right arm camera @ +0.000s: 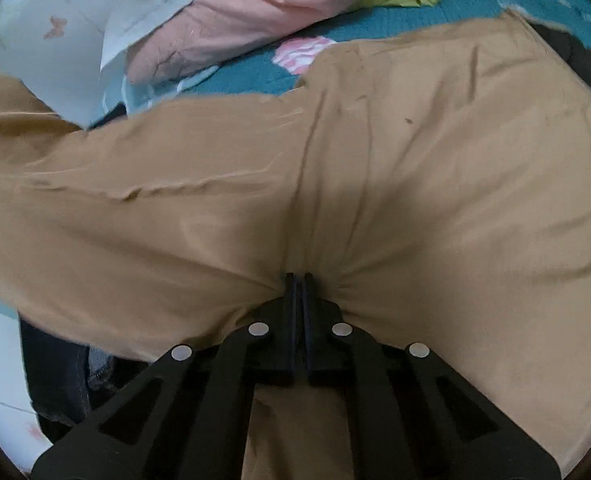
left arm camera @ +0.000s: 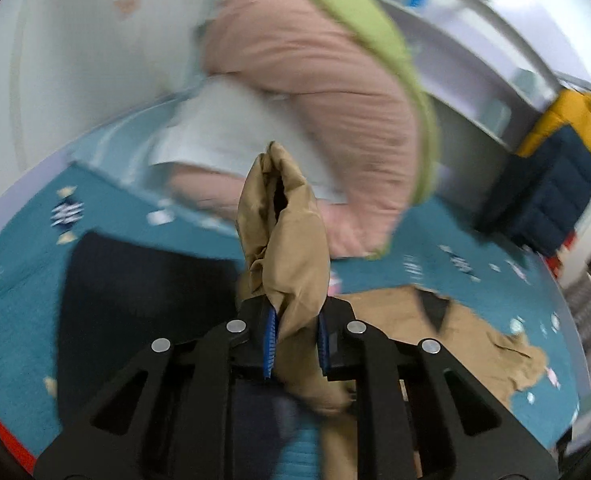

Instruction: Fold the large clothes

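A large tan garment [right arm camera: 375,168] lies spread over a teal bedspread [right arm camera: 255,68]. My right gripper [right arm camera: 298,280] is shut on a pinch of the tan cloth near its lower middle, with creases fanning out from the jaws. My left gripper [left arm camera: 295,336] is shut on a bunched end of the tan garment [left arm camera: 283,232], which stands up past the blue pads [left arm camera: 270,340] and is lifted above the bed. More of the tan garment [left arm camera: 475,332] lies on the bedspread to the right.
A pink quilt [left arm camera: 315,80] with a green edge [left arm camera: 375,28] and a white pillow [left arm camera: 223,128] are piled at the head of the bed. A dark garment [left arm camera: 135,300] lies at left. A navy and yellow jacket [left arm camera: 551,172] hangs at right. The left view is blurred.
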Motion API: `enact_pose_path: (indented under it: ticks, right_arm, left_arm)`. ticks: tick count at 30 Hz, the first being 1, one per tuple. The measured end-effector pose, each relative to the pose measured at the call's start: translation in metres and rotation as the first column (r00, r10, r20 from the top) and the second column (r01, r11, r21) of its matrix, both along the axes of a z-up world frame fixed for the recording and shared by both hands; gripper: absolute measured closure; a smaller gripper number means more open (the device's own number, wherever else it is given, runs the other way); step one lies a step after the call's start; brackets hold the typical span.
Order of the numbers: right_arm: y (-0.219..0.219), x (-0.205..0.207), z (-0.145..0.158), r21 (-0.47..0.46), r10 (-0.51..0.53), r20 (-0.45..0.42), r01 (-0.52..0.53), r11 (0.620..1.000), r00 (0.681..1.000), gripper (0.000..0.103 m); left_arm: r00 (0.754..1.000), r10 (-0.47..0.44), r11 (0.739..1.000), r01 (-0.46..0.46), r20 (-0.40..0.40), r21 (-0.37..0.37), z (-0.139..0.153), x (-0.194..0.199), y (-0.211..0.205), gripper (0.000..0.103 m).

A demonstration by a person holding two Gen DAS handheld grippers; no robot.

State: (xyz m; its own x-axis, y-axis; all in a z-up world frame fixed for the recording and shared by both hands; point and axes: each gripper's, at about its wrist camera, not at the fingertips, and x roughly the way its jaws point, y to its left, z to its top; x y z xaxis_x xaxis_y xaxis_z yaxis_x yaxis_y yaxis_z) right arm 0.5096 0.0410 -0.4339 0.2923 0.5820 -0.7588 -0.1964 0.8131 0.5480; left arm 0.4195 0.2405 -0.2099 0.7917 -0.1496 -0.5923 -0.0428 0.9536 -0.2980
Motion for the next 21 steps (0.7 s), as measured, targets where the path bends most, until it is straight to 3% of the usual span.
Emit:
enact_pose_path:
  ticks: [2,6,10,12,15,21]
  right_arm:
    - [-0.022,-0.006,0.015,0.072,-0.015,0.035,0.013,0.997,0.999,0.1]
    - [-0.099,-0.03,0.045,0.114,-0.088,0.103,0.076,0.991,0.991,0.1]
    - [-0.211,-0.057,0.058,0.001,-0.202,0.176,0.205,0.979,0.963,0.097]
    - [-0.273,-0.071,0.058,-0.081,-0.277,0.21,0.299,0.951,0.938,0.097]
    - [-0.369,-0.089,0.053,-0.148,-0.428,0.216,0.462,0.874,0.878,0.097]
    - [-0.508,-0.126,0.038,-0.18,-0.652,0.215,0.686,0.705,0.727,0.097]
  left_arm:
    - [0.998,-0.056,0.998,0.056,0.016,0.027,0.007,0.009,-0.034,0.087]
    - [0.985,-0.173,0.985,0.173,0.019,-0.009,0.007,0.03,-0.111,0.087]
    - [0.958,-0.287,0.957,0.286,-0.018,-0.048,-0.015,0.059,-0.196,0.087]
    - [0.942,-0.33,0.943,0.327,-0.053,-0.066,-0.034,0.074,-0.234,0.087]
    - [0.916,-0.386,0.922,0.382,-0.105,-0.06,-0.068,0.09,-0.297,0.087]
    - [0.86,-0.432,0.895,0.446,-0.27,-0.011,-0.149,0.102,-0.387,0.087]
